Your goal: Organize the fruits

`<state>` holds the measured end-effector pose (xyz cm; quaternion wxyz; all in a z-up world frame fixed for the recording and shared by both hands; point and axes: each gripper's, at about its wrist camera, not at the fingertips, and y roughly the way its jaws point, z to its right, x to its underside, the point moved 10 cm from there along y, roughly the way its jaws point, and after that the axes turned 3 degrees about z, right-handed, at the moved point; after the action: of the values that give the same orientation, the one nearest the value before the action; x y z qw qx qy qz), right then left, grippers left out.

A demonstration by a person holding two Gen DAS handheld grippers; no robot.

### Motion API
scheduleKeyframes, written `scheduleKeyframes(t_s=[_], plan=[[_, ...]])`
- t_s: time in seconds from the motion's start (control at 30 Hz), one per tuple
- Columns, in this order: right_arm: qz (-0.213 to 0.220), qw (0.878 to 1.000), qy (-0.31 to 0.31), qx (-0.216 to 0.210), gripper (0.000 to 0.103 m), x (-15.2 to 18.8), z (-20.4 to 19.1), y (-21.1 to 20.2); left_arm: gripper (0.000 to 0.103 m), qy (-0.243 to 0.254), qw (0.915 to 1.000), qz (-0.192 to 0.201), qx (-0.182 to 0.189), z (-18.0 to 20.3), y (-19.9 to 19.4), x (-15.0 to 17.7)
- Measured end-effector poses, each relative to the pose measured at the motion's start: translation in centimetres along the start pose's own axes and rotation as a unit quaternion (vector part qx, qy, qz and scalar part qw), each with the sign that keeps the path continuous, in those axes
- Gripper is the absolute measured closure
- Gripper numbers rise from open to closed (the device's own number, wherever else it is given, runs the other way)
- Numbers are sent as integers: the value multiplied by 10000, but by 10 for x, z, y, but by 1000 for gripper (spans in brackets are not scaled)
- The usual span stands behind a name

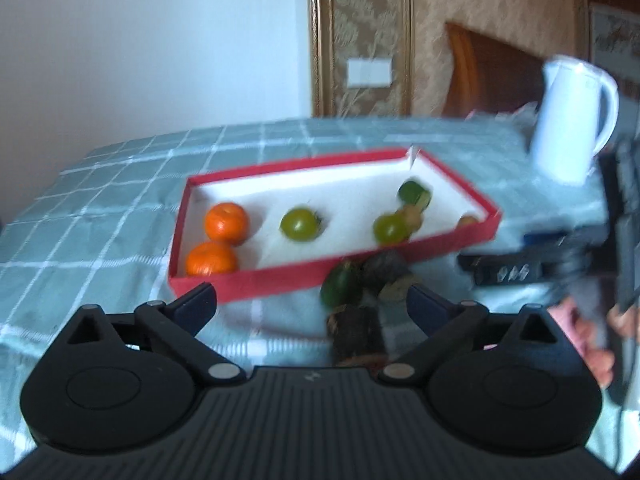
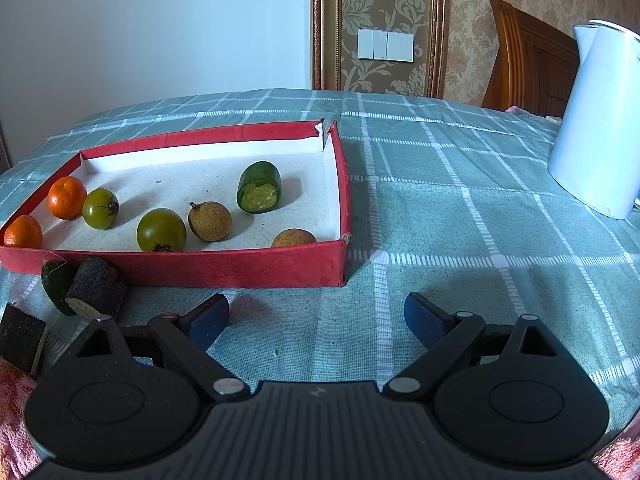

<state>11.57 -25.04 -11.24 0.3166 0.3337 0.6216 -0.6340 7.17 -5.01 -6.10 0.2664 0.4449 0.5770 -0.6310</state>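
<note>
The left gripper (image 1: 312,304) is seen with its jaws spread wide and nothing between them; the right gripper (image 2: 316,316) is likewise wide and empty, held over bare cloth (image 2: 440,208). Seven pieces are already laid in the red tray (image 2: 180,268): two oranges (image 2: 67,197), two green tomatoes (image 2: 161,230), two brown fruits (image 2: 209,221) and one cucumber piece (image 2: 259,187). Outside, just before the tray's near wall, a second cucumber piece (image 2: 56,286) and two dark chunks (image 2: 96,292) are left on the cloth, the nearer pair touching. The step in hand is judged to be a fresh pick. The left view is blurred. For the next move, the left jaws would need to be brought down around one loose piece, closed gently, and the piece lifted over the wall
</note>
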Motion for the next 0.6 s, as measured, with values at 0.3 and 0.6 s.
scheduleKeyframes(t_s=[0.3, 0.6], plan=[[2, 10000, -7, 6, 8, 0, -1, 1, 63, -235, 9971, -561, 454, 7, 21, 23], [6, 10000, -15, 11, 8, 0, -1, 0, 73, -131, 9987, -236, 429, 3, 8, 12]])
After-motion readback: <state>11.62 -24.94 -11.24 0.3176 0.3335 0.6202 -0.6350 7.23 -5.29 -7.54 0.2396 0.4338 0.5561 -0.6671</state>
